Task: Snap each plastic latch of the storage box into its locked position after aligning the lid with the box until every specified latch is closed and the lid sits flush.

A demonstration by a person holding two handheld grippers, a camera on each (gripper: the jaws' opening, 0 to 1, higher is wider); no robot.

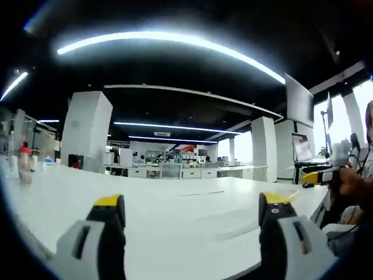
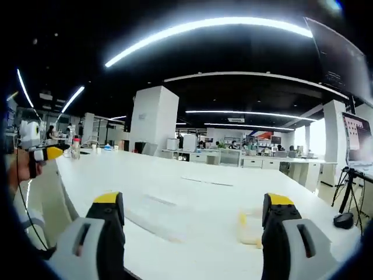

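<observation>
Open-plan office w/ long white table, rows of desks at back, monitor, white pillars, strip ceiling lights.

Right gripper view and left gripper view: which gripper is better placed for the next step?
Right, tentatively: the right gripper, open, has a blurry yellowish object on the table close by its jaw. The left gripper, also open, looks toward bottles far across the table.

Both views look level and low across the same white table toward a distant office.
</observation>
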